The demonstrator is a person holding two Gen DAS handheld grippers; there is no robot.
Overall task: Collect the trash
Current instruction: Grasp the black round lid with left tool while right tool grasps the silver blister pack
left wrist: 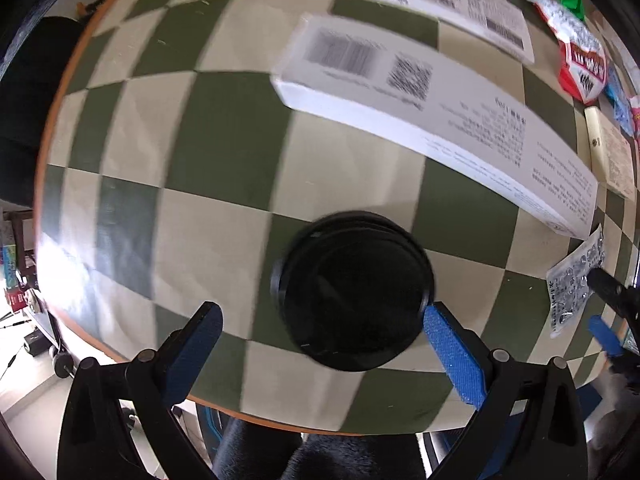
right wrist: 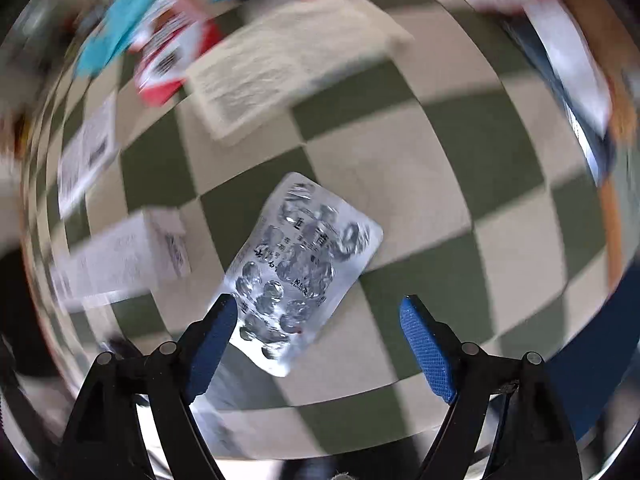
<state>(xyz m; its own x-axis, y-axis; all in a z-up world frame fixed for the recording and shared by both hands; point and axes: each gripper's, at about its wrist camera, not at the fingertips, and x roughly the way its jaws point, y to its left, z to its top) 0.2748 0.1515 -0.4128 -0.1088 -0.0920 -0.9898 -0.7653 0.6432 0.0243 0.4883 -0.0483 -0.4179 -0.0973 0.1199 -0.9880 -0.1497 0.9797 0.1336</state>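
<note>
left gripper (left wrist: 322,318) wide open over black lid (left wrist: 352,290) on checkered table (left wrist: 224,128). right gripper (right wrist: 318,312) wide open, empty, over silver blister pack (right wrist: 304,268); white box (left wrist: 432,124) near.

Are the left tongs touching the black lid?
Cannot tell. In the left wrist view, the right pad meets the black lid's rim, but blur hides any gap.

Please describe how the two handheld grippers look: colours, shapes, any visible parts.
Both the left gripper and the right gripper have black angular frames with round pivot pins. Their fingers are flat, tapered and covered with blue textured pads. No cables or sleeves show.
</note>
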